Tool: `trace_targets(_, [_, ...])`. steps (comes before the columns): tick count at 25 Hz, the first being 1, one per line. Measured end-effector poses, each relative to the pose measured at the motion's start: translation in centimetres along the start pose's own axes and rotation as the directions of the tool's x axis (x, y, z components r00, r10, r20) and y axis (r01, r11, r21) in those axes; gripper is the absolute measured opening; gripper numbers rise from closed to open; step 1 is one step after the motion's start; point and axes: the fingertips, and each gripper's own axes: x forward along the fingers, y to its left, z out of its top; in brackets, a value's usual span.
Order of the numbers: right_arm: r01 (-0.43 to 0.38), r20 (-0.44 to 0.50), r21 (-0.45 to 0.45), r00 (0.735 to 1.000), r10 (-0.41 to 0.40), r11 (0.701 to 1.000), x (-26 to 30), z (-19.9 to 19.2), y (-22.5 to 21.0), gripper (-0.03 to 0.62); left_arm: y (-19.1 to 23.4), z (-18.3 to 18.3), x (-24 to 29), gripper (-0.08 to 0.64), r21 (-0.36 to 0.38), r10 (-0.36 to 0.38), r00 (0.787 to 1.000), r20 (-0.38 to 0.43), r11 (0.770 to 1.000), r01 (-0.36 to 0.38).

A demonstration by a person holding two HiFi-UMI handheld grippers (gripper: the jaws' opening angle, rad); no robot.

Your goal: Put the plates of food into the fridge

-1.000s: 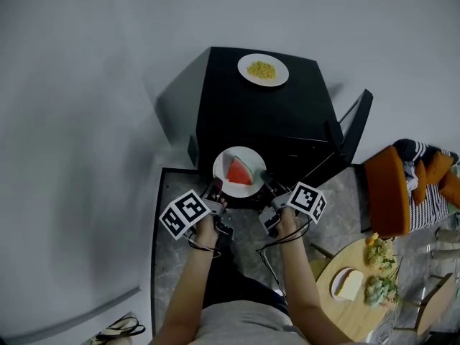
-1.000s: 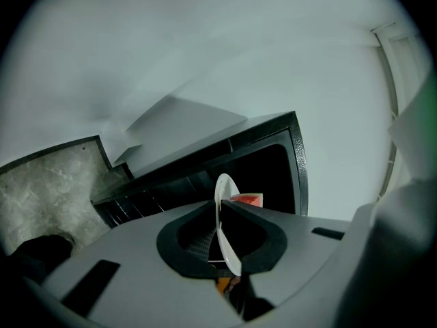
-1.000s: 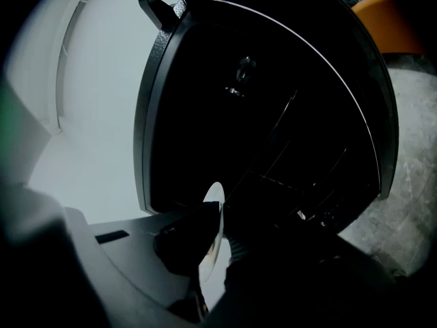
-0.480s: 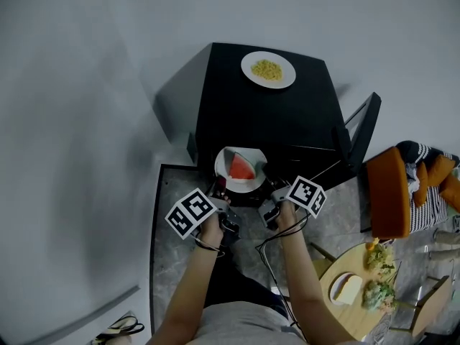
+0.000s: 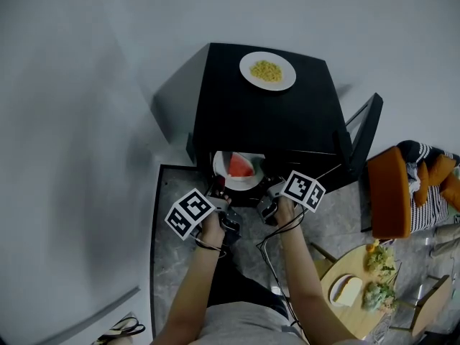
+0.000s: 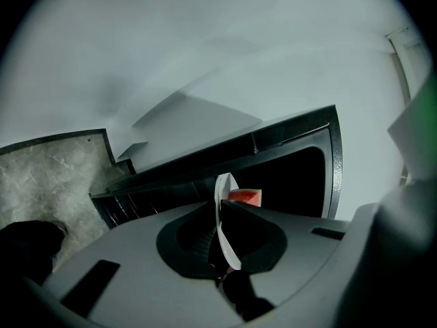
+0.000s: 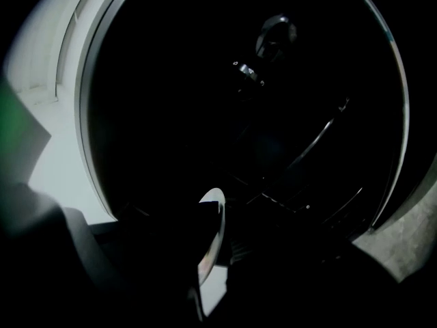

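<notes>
Open black fridge [image 5: 266,121]; left tool [image 6: 220,217], right tool [image 7: 217,241] tight on watermelon plate [image 5: 241,184]

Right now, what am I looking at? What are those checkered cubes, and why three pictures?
A person holds a grabbing tool, like tongs, in each hand; the checkered cubes are part of them. The big picture comes from a camera on the person's head, looking down. The other two come from little cameras riding on each tool. The left tongs and right tongs both pinch the rim of the white watermelon plate, at the mouth of the open black fridge. A second plate, with yellow food, sits on top of the fridge.
</notes>
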Motion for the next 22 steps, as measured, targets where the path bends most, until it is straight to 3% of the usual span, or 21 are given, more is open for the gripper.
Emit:
trace_targets(5, [0.044,0.002,-0.073,0.999,-0.044,0.996,0.7,0.2,-0.1,0.034,-0.1,0.3,0.3,0.025,-0.037,0.003,1.0,0.022,0.999,-0.002])
trace_targets(9, [0.132,0.018,-0.227,0.991,-0.132,0.965,0.9,0.9,0.0,0.037,-0.2,0.6,0.8,0.023,-0.084,-0.007,1.0,0.028,0.996,0.009])
trace_targets(12, [0.225,0.099,-0.39,0.974,-0.202,0.893,-0.4,1.8,-0.1,0.06,-0.3,0.8,0.9,0.021,-0.088,-0.008,1.0,0.03,0.996,0.011])
trace_targets(14, [0.221,0.138,-0.464,0.975,-0.176,0.858,-1.7,1.6,0.4,0.06,-0.4,0.9,0.9,0.021,-0.084,-0.011,1.0,0.028,0.996,0.013])
trace_targets(16, [0.169,0.156,-0.546,0.983,-0.099,0.82,-3.2,0.3,1.9,0.058,-0.5,0.9,0.9,0.021,-0.08,-0.016,1.0,0.024,0.997,0.018])
trace_targets(17, [0.132,0.147,-0.606,0.988,-0.052,0.785,-3.8,-0.8,2.9,0.058,-0.6,0.9,0.9,0.021,-0.08,-0.018,1.0,0.022,0.997,0.02])
trace_targets(19, [0.057,0.088,-0.732,0.996,0.011,0.679,-4.3,-4.1,4.6,0.031,-0.6,0.9,0.9,0.021,-0.081,-0.021,1.0,0.018,0.996,0.023])
trace_targets(21, [0.001,0.01,-0.811,1.0,0.013,0.585,-4.1,-7.4,5.3,0.02,-0.5,1.0,1.0,0.021,-0.084,-0.022,1.0,0.016,0.996,0.023])
trace_targets(22, [-0.018,-0.02,-0.832,1.0,0.001,0.554,-3.8,-8.6,5.4,0.017,-0.5,1.0,1.0,0.021,-0.086,-0.022,1.0,0.015,0.996,0.023])
